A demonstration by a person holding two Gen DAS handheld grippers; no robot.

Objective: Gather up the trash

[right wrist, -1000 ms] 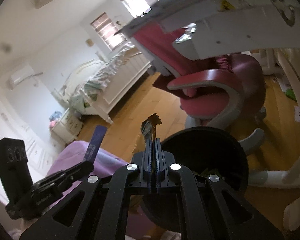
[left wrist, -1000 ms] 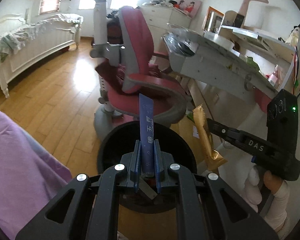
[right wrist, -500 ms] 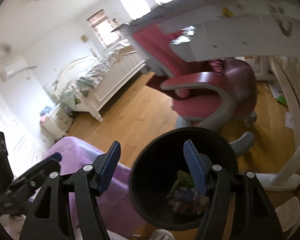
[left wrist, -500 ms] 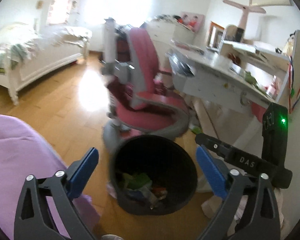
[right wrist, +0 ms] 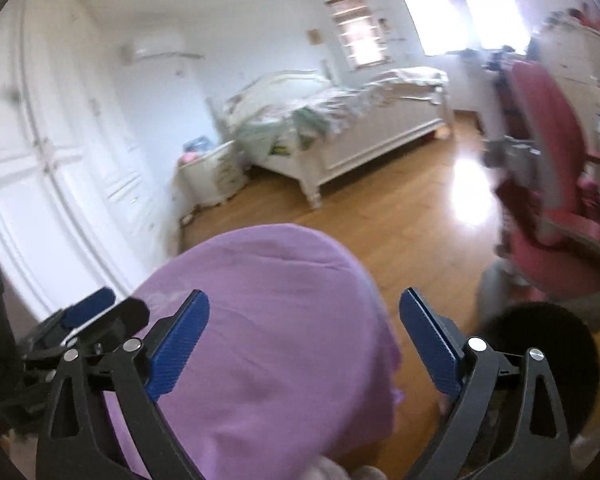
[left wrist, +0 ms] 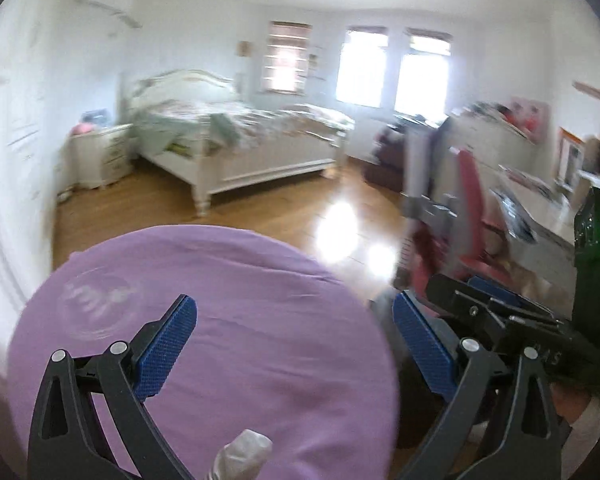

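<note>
Both jaws spread wide and empty: left gripper (left wrist: 296, 344) and right gripper (right wrist: 304, 340) over purple cloth (right wrist: 268, 320), black bin (right wrist: 548, 348) beside the right

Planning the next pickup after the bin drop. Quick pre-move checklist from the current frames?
1. Left gripper open with nothing between its fingers: ok.
2. Right gripper open with nothing between its fingers: ok.
3. Black trash bin in view: ok in the right wrist view, at the lower right edge; its contents are hidden.
4. Next piece of trash located: not ok, none visible on the wooden floor in either view.
5. Image sharpness: not ok, both views are motion-blurred.
6. Path ahead: cannot tell, the purple fabric fills the lower middle of both views.
</note>
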